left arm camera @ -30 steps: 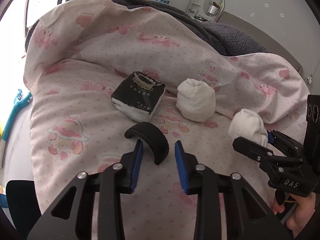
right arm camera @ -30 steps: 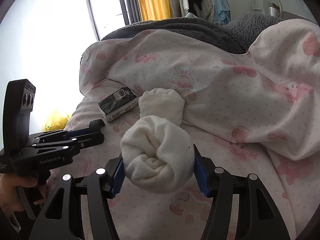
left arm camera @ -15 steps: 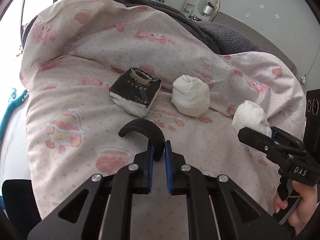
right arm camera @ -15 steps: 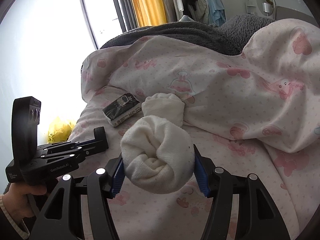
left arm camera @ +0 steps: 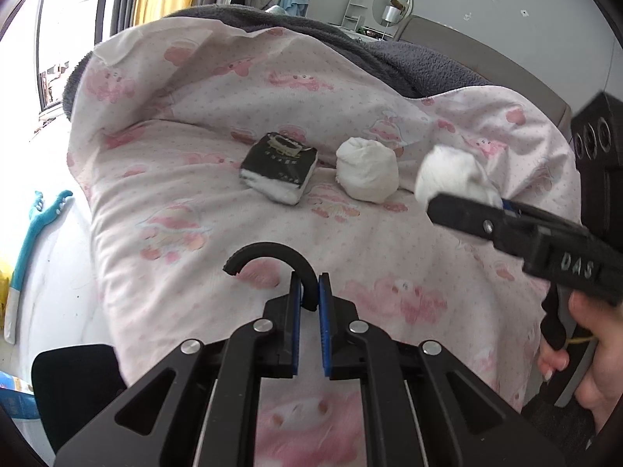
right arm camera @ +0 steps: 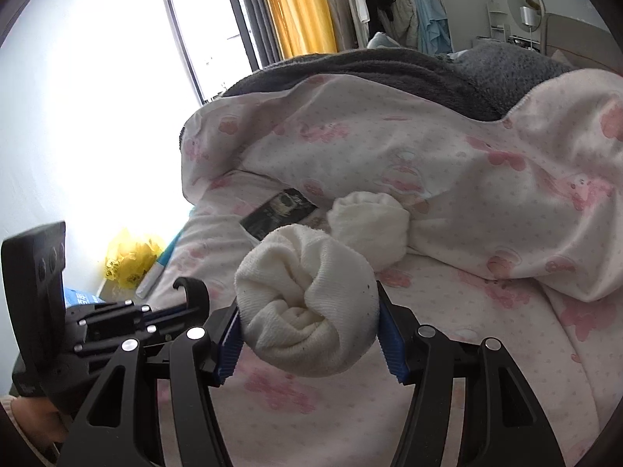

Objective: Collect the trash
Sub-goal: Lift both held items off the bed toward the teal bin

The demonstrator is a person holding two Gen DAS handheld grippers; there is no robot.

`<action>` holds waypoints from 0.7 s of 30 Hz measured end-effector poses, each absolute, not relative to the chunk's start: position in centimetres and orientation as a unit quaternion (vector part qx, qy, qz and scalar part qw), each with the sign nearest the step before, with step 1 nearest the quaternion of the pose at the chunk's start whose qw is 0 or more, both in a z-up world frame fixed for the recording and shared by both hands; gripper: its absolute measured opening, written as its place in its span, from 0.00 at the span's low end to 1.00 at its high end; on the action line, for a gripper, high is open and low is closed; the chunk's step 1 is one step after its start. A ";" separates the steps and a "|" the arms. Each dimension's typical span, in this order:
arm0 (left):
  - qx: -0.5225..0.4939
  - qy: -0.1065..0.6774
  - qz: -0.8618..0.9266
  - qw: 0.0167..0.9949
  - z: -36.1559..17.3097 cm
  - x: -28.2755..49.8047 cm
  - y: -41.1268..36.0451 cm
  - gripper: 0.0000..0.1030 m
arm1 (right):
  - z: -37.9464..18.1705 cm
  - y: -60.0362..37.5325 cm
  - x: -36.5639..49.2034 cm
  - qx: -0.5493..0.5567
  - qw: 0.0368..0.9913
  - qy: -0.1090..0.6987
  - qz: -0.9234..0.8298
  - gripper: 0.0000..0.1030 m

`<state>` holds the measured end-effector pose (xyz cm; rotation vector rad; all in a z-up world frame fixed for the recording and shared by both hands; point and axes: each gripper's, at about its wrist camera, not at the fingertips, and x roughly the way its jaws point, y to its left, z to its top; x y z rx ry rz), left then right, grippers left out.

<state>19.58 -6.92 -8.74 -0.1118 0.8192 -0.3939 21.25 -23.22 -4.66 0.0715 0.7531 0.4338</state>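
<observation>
- My left gripper (left arm camera: 309,292) is clamped on one end of the black curved rubber strip (left arm camera: 272,258), lifted above the bed (left arm camera: 163,179); it looks light and bendy, so an end grip should do.
- My right gripper (right arm camera: 307,327) squeezes the white rolled terry sock ball (right arm camera: 307,299) across its middle; it is soft and compressible.

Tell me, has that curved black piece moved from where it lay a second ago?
Yes. The left gripper has lifted the curved black piece towards the camera, away from the black tissue pack.
</observation>
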 end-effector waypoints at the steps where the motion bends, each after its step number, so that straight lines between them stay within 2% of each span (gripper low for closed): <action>1: -0.053 0.394 -0.188 0.898 -8.6 19.3 -6.5 0.09 | -4.5 -22.6 21.2 0.033 0.906 0.365 0.214 0.59; 21: -0.061 0.426 -0.107 0.896 -10.3 16.0 4.3 0.09 | -2.0 -9.0 20.6 -0.014 0.892 0.349 0.287 0.59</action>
